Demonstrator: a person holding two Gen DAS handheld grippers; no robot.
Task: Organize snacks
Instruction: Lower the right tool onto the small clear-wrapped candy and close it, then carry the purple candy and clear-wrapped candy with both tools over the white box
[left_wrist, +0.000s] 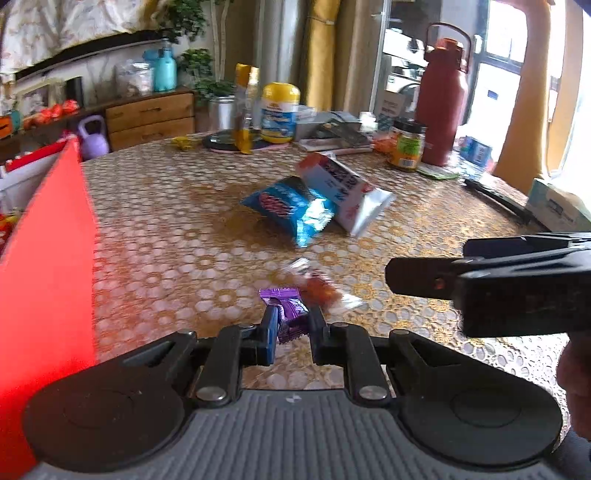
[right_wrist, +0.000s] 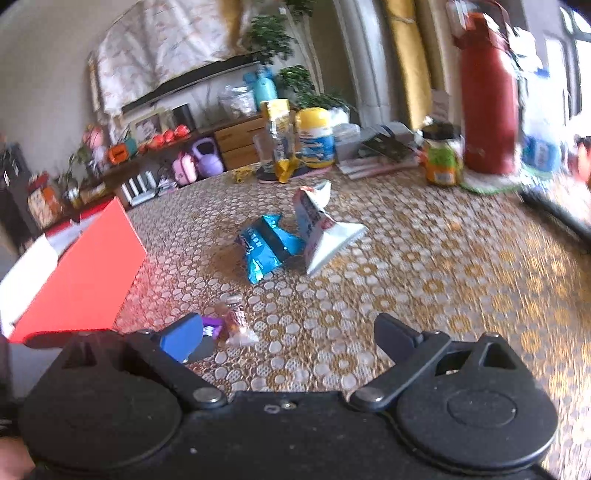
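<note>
Patterned bench (left_wrist: 177, 206), cluttered at far edge. Left gripper (left_wrist: 291, 323) clenched on purple candy (left_wrist: 286, 308) – orange candy (left_wrist: 325, 290) just beyond fingers, blue snack bag (left_wrist: 291, 208) farther ahead. Right gripper (right_wrist: 286, 338) spread wide, grasping nothing – red box (right_wrist: 85, 277) left of fingers.

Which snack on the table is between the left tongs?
The purple candy, pinched between the left tongs. The orange candy lies loose beside it; the blue packet and white packet sit farther back.
</note>
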